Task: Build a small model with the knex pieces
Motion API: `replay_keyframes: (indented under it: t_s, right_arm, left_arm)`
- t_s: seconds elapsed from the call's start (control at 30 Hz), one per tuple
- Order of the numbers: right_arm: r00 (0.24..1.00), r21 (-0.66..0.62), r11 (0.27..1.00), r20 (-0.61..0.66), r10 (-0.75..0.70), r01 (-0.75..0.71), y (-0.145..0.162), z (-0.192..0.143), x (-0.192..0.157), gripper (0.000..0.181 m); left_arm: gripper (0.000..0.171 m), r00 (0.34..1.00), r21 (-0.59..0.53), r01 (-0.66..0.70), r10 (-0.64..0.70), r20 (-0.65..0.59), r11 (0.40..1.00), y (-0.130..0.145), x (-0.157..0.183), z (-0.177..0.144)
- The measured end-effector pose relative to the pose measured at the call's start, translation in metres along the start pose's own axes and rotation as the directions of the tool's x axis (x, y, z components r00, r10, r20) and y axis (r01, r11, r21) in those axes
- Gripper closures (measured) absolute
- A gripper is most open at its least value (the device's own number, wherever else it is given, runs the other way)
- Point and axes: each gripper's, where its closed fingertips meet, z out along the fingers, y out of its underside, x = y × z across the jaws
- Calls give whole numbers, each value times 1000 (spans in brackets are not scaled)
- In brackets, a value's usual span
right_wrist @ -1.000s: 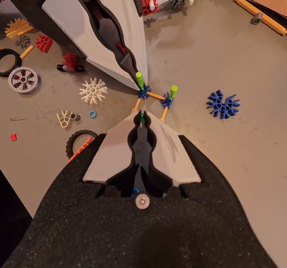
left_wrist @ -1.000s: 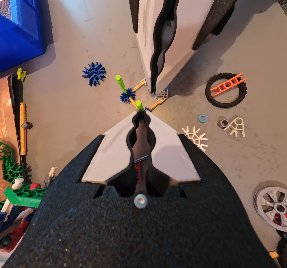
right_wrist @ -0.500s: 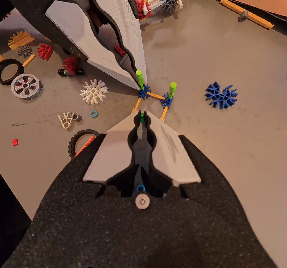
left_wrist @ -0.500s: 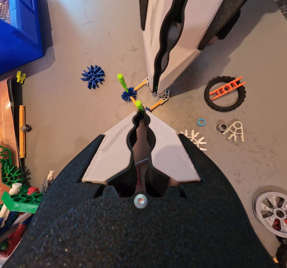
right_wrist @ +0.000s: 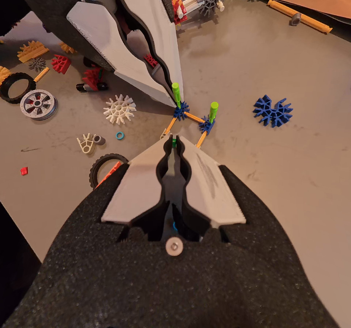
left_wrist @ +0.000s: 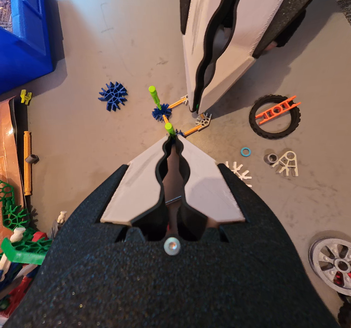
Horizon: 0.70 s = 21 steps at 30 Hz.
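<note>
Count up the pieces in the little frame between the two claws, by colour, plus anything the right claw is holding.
Lime green upright rods: 2
Blue connectors: 2
Orange rods: 3
Pale grey connectors: 2
Darker green rod in the right claw: 1
Total: 10

Blue bin (left_wrist: 22,33) cropped at frame edge

The right gripper (right_wrist: 174,138) pinches a green rod (right_wrist: 174,141); at twelve o'clock, the left gripper (right_wrist: 177,103) touches a blue connector (right_wrist: 181,111).
</note>
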Motion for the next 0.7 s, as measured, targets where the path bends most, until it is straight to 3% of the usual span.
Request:
replay_keyframes:
  t_s: [0.7]
  right_arm:
    - [1000,26,1000,-7,-10,10,-7,2,3,179]
  left_arm:
    - [169,999,-27,14,-12,47,1000,8,-11,-1]
